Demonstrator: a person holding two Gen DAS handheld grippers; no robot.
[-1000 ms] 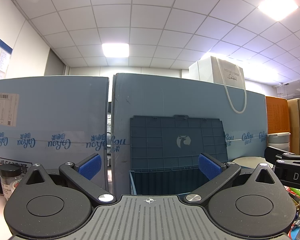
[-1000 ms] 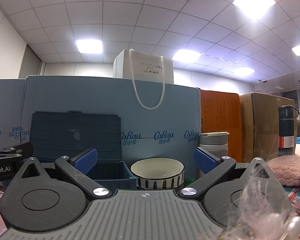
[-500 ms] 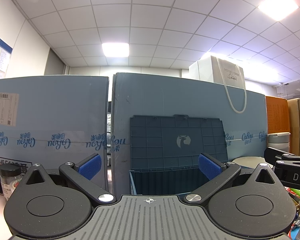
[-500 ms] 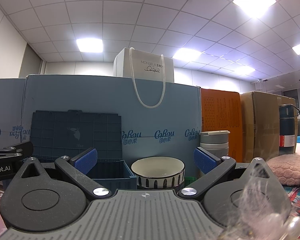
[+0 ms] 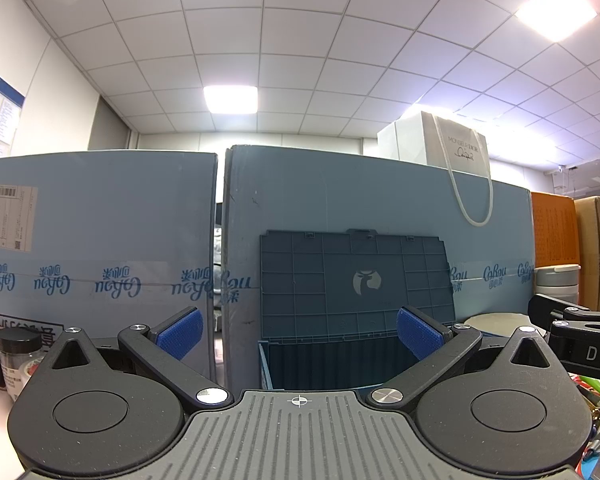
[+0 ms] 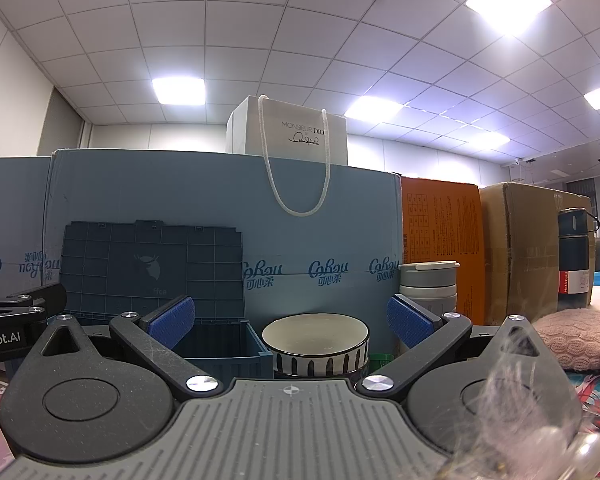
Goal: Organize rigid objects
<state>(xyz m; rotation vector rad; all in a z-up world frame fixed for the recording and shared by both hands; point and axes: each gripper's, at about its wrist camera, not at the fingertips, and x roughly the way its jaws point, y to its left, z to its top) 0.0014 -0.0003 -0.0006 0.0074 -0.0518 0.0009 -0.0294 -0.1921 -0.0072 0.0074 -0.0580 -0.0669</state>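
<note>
A dark blue storage box (image 5: 332, 360) with its lid raised stands straight ahead of my left gripper (image 5: 298, 334), which is open and empty. In the right wrist view the box (image 6: 220, 344) sits left of centre. A cream bowl with black stripes (image 6: 316, 344) stands on the table ahead of my right gripper (image 6: 290, 320), which is open and empty. A grey lidded cup (image 6: 428, 284) stands behind the bowl to the right. A dark thermos (image 6: 574, 256) stands at the far right.
Tall blue cartons (image 5: 100, 256) wall off the back, with a white gift bag (image 6: 296, 140) on top. Orange (image 6: 440, 248) and brown boxes (image 6: 532, 248) stand at the right. A jar (image 5: 18, 356) sits far left. A pink knitted cloth (image 6: 576, 336) lies right.
</note>
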